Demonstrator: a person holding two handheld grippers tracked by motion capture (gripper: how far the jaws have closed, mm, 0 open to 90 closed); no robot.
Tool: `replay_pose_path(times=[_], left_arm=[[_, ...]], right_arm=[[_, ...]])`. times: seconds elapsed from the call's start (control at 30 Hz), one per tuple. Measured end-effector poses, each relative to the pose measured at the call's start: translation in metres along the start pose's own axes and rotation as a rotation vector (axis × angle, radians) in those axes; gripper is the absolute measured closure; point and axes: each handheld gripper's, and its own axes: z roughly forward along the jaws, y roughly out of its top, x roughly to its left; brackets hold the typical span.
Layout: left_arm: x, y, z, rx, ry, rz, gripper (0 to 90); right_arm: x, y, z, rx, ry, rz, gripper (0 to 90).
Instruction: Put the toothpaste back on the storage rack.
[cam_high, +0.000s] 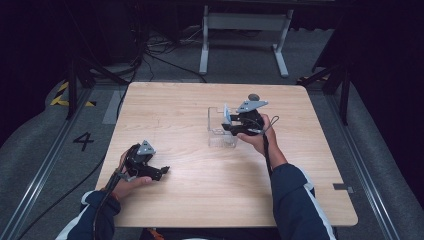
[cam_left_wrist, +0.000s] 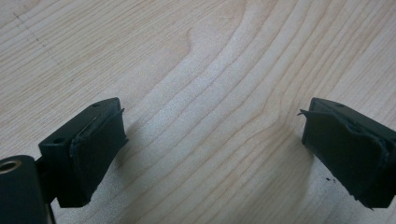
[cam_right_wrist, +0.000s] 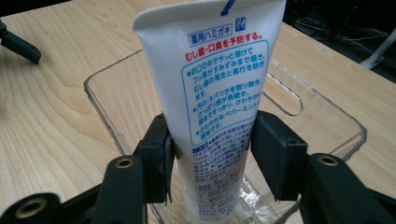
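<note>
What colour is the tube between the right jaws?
White tube with blue and red print, clearest in the right gripper view.

Light wooden table (cam_high: 200, 100), square with rounded corners, centre of frame. Grey floor (cam_high: 30, 135) around it, a painted "4" (cam_high: 83, 141) at middle left. Yellow-black hazard tape (cam_high: 61, 95) at upper left. White metal stand (cam_high: 245, 40) at top centre. Black cables (cam_high: 160, 55) tangled at upper left. Dark surround at the edges of the frame.
</note>
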Motion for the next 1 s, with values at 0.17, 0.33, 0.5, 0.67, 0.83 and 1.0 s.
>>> replay_pose_path(times=[0.17, 0.33, 0.5, 0.67, 0.83, 1.0], left_arm=[[0.0, 0.0, 0.0, -0.001, 0.0, 0.0, 6.4], [0.0, 0.0, 0.0, -0.001, 0.002, 0.002, 6.4], [0.0, 0.0, 0.0, -0.001, 0.002, 0.002, 6.4], [0.0, 0.0, 0.0, 0.001, 0.003, 0.002, 6.4], [0.0, 0.0, 0.0, 0.0, 0.002, 0.001, 6.4], [0.0, 0.0, 0.0, 0.001, 0.002, 0.001, 6.4]], right_arm=[[0.001, 0.0, 0.001, -0.008, 0.002, 0.018, 46.3], [0.006, 0.0, 0.002, -0.016, -0.004, 0.025, 38.4], [0.008, 0.002, -0.001, -0.022, -0.028, 0.019, 36.4], [0.005, 0.002, -0.008, -0.034, -0.04, 0.028, 34.7], [0.004, 0.004, -0.015, -0.037, -0.057, 0.019, 32.7], [0.005, 0.006, -0.022, -0.044, -0.064, 0.009, 31.5]])
